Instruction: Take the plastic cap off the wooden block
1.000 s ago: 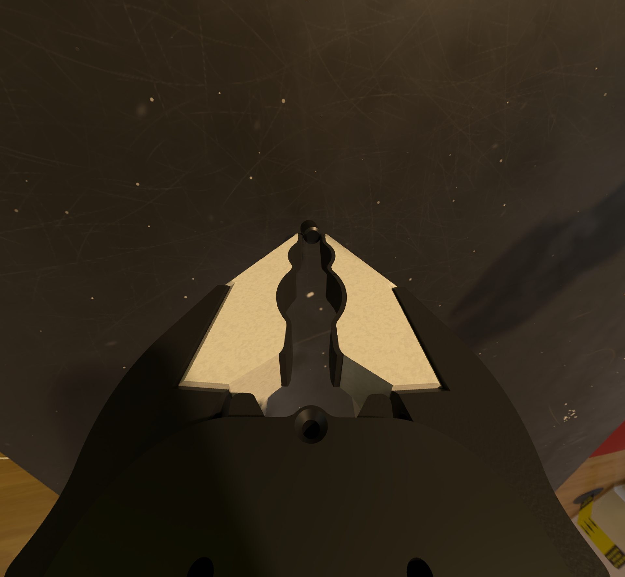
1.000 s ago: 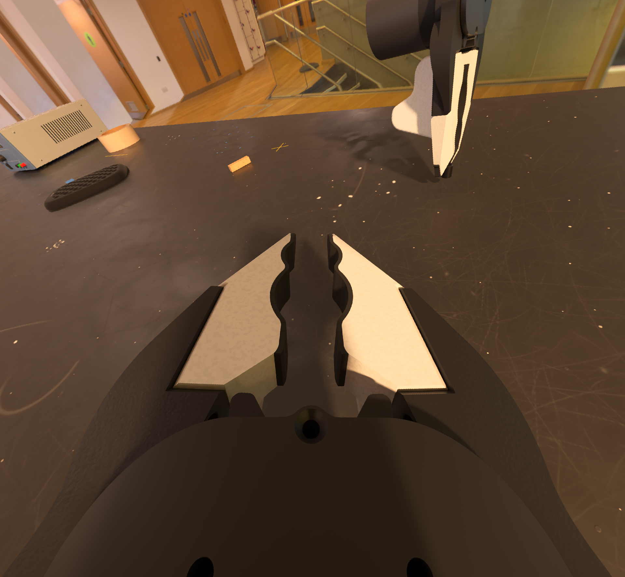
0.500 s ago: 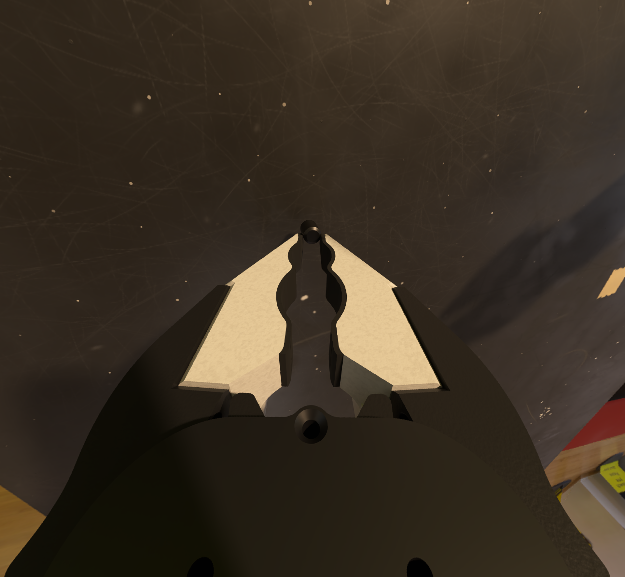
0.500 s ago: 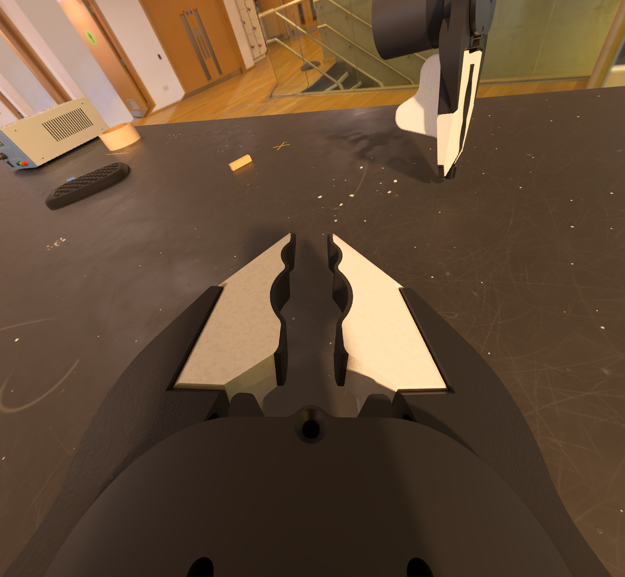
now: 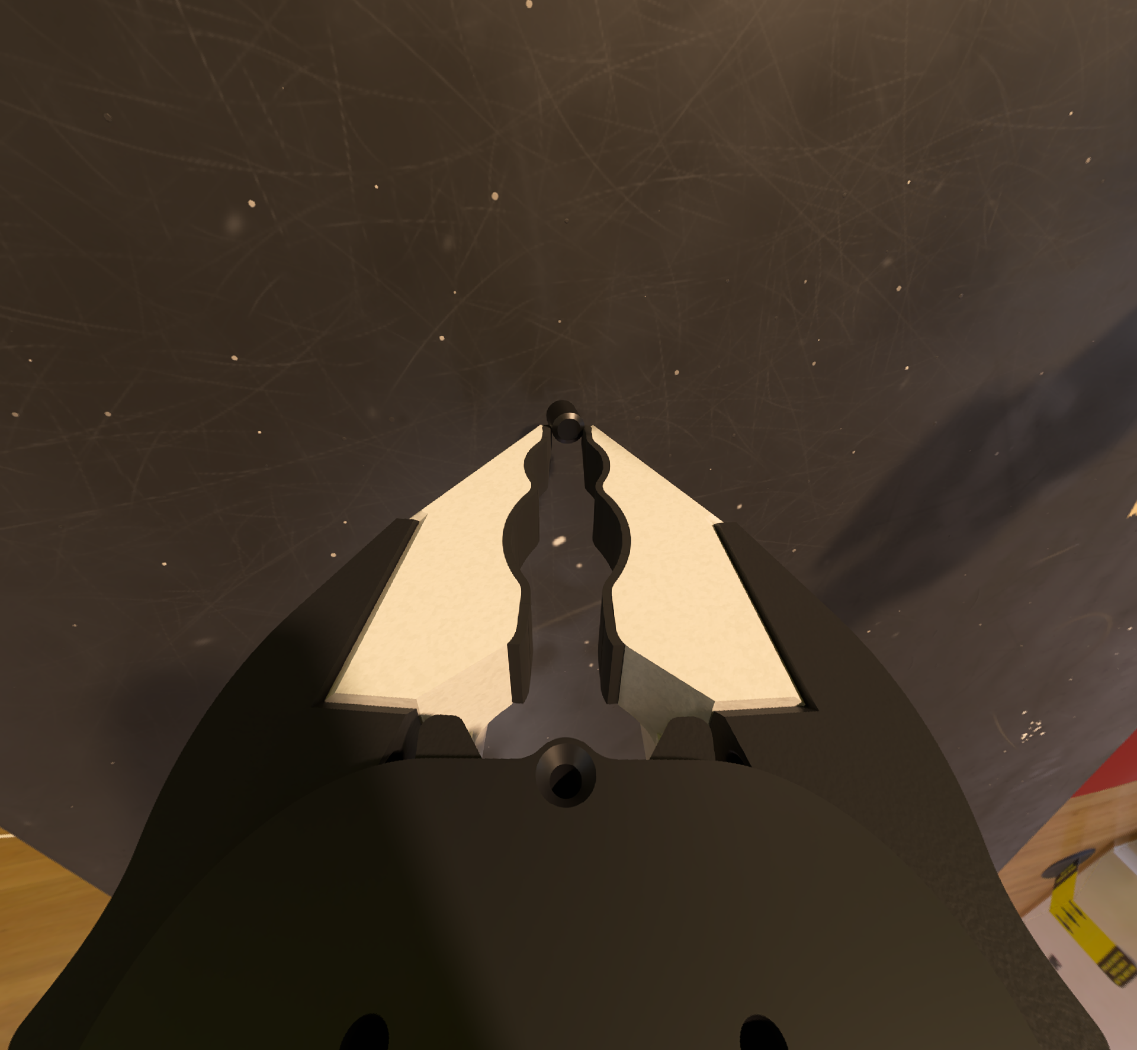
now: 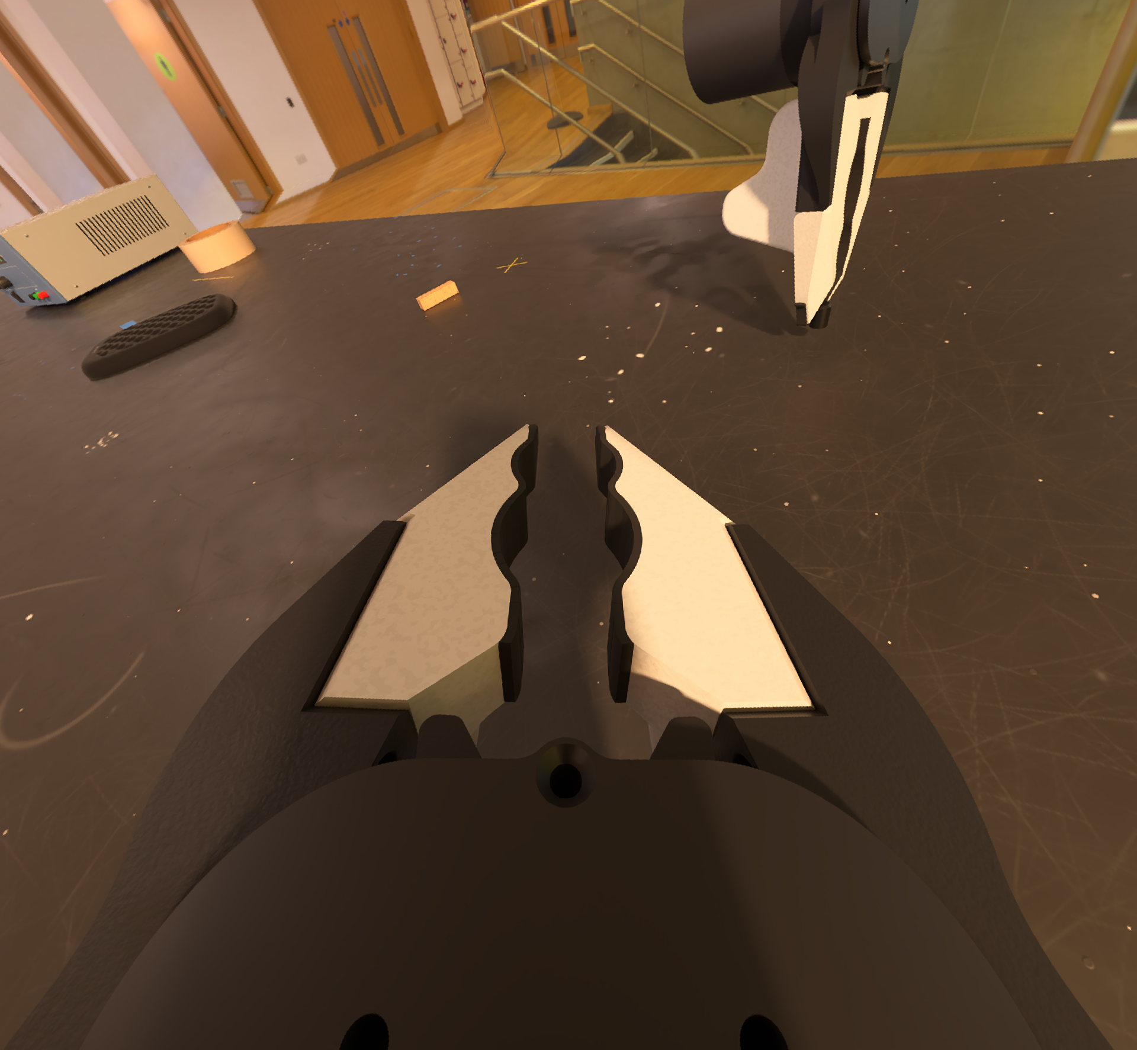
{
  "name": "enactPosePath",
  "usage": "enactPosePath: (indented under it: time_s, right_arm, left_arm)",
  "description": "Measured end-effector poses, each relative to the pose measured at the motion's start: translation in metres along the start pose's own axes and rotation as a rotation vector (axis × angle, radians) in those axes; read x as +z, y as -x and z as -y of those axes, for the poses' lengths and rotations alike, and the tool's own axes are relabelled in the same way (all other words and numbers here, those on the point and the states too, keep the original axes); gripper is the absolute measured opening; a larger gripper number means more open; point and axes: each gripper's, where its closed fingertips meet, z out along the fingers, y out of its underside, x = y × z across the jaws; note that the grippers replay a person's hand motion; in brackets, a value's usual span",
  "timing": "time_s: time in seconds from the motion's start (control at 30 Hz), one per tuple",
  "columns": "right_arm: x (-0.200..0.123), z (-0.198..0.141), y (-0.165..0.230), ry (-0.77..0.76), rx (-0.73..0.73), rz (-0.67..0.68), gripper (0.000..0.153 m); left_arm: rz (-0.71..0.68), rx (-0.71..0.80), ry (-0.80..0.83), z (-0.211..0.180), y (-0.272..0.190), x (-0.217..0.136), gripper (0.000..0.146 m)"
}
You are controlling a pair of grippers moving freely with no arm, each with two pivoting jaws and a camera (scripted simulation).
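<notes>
My left gripper (image 5: 565,428) points down at the dark scratched table (image 5: 430,159) and is shut on a small black plastic cap (image 5: 565,422) pinched at its fingertips. In the right wrist view, that left gripper (image 6: 811,316) hangs upright at the upper right, with the cap (image 6: 821,317) at its tip just above the table. A small wooden block (image 6: 437,294) lies bare on the table, well left of it. My right gripper (image 6: 566,433) is open and empty, low over the table and short of both.
A beige vented box (image 6: 92,239), a tape roll (image 6: 216,245) and a black perforated oval pad (image 6: 160,334) sit at the far left. The table's far edge (image 6: 554,202) borders a wooden floor. A red and yellow object (image 5: 1107,774) lies below the table edge.
My left gripper has drifted very slightly sideways with the cap still pinched. The right gripper and the wooden block have not moved.
</notes>
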Motion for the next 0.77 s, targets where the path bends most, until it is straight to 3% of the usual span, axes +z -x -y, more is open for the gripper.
enactPosePath:
  time_s: [0.6,0.67,0.77]
  right_arm:
    - [0.000,-0.001,0.000,0.006,-0.005,-0.001,0.019]
    - [0.000,0.000,0.001,0.004,-0.007,-0.001,0.019]
    - [0.000,0.000,0.001,0.002,-0.005,0.002,0.019]
  left_arm:
    - [0.038,0.011,-0.046,0.000,0.000,0.001,0.009]
    - [0.080,0.058,-0.067,-0.001,-0.002,-0.010,0.009]
    - [0.073,0.100,-0.261,0.004,-0.030,-0.060,0.009]
